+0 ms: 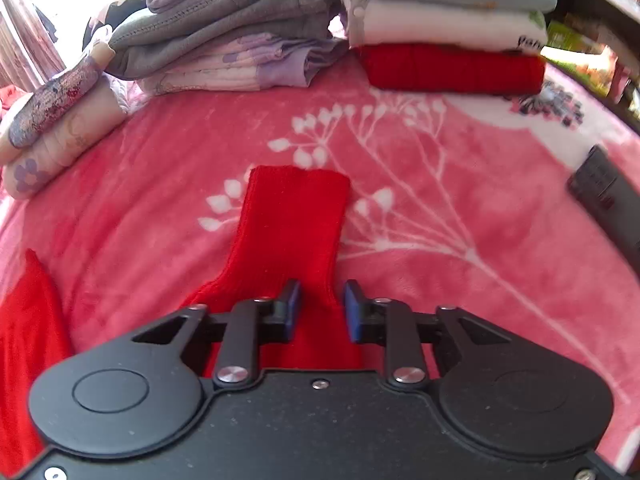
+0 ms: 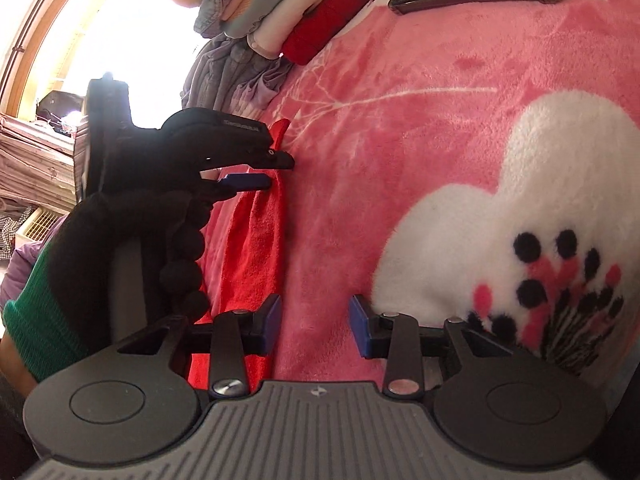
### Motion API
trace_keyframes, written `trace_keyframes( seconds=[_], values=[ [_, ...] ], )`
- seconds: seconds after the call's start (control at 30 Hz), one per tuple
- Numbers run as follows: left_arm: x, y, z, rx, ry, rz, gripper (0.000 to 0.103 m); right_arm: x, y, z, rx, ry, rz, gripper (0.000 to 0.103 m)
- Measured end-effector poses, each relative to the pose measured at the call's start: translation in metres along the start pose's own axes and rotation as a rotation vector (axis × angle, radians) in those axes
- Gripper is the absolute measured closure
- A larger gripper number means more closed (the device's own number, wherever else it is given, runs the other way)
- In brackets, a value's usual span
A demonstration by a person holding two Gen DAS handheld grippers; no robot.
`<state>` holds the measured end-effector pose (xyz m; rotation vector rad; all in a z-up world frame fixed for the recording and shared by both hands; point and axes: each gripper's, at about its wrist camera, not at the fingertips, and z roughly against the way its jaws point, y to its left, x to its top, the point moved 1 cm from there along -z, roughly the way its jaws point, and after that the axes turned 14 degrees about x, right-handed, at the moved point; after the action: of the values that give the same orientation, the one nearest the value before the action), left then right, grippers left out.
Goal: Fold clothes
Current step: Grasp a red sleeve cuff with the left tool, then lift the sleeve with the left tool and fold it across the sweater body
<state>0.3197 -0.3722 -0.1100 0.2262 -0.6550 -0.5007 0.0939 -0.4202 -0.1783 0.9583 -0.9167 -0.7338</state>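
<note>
A red knitted garment (image 1: 292, 220) lies on the pink blanket (image 1: 440, 208), one narrow part stretching away from me. My left gripper (image 1: 320, 308) is open, its blue pads on either side of the red cloth just above it. In the right wrist view the same red garment (image 2: 260, 232) lies at the left, and the left gripper (image 2: 276, 170) hovers over its far end, held by a black-gloved hand. My right gripper (image 2: 314, 328) is open and empty over the blanket, just right of the garment's edge.
Two stacks of folded clothes stand at the far side: a grey and lilac stack (image 1: 232, 28) and one with a red sweater (image 1: 452, 68) at the bottom. A rolled floral cloth (image 1: 52, 128) lies far left. A dark flat device (image 1: 608, 200) lies at the right.
</note>
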Motion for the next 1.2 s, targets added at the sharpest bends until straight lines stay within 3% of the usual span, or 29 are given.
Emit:
trace_keyframes(
  seconds=[0.13,0.4,0.57,0.7,0.87,1.2],
  values=[
    [-0.002,0.016,0.008,-0.022,-0.036,0.049,0.099,-0.001,0.002,-0.001,-0.003,0.006,0.015,0.062],
    [-0.021,0.090,0.053,-0.119,-0.121,0.277,0.099,-0.008,0.016,-0.003,-0.017,0.024,0.106,0.050],
    [-0.043,0.154,0.090,-0.129,-0.199,0.396,0.099,-0.019,0.034,-0.012,0.000,0.100,0.218,0.045],
    [-0.065,0.207,0.114,-0.111,-0.250,0.480,0.099,-0.037,0.056,-0.020,0.010,0.150,0.360,0.041],
    [-0.102,0.266,0.135,-0.088,-0.293,0.571,0.099,-0.075,0.094,-0.029,0.015,0.196,0.644,0.041],
    [-0.186,0.342,0.147,-0.073,-0.332,0.712,0.099,-0.155,0.138,-0.063,0.017,0.332,1.002,0.045]
  ],
)
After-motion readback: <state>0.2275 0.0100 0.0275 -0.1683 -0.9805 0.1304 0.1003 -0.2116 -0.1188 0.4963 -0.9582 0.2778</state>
